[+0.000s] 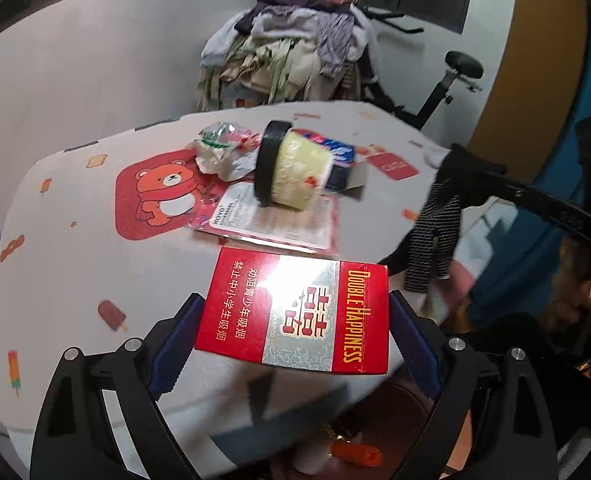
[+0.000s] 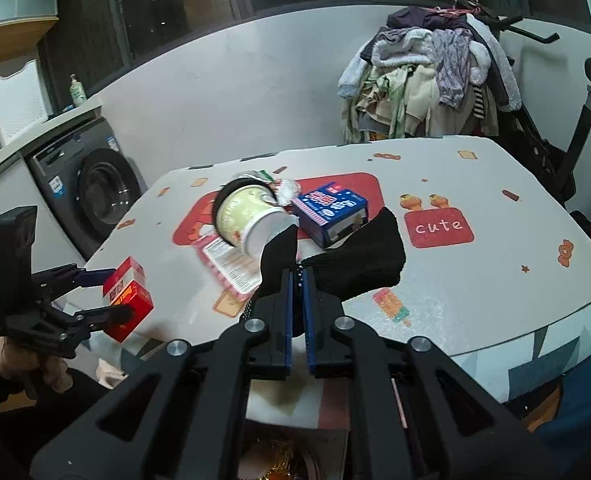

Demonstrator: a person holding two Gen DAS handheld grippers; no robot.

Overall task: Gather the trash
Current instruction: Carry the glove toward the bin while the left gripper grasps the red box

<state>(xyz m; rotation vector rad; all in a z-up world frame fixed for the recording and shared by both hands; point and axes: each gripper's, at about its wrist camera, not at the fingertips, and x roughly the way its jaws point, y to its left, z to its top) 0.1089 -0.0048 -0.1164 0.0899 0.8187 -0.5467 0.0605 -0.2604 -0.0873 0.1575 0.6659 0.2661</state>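
My left gripper (image 1: pixel 295 312) is shut on a red Double Happiness cigarette box (image 1: pixel 295 312), held above the table's near edge; it also shows in the right wrist view (image 2: pixel 129 300). My right gripper (image 2: pixel 298 276) is shut on a black sock (image 2: pixel 351 256), which hangs over the table; it also shows in the left wrist view (image 1: pixel 447 216). On the table lie a tipped instant noodle cup (image 2: pixel 247 216), a blue carton (image 2: pixel 331 210), a crumpled wrapper (image 1: pixel 223 152) and a flat pink package (image 1: pixel 271 220).
The table (image 2: pixel 475 300) has a white cloth with cartoon prints. A washing machine (image 2: pixel 91 196) stands at the left. A pile of clothes (image 2: pixel 427 76) and an exercise bike (image 2: pixel 575 120) stand behind. A bin with trash (image 2: pixel 279 464) sits below the near edge.
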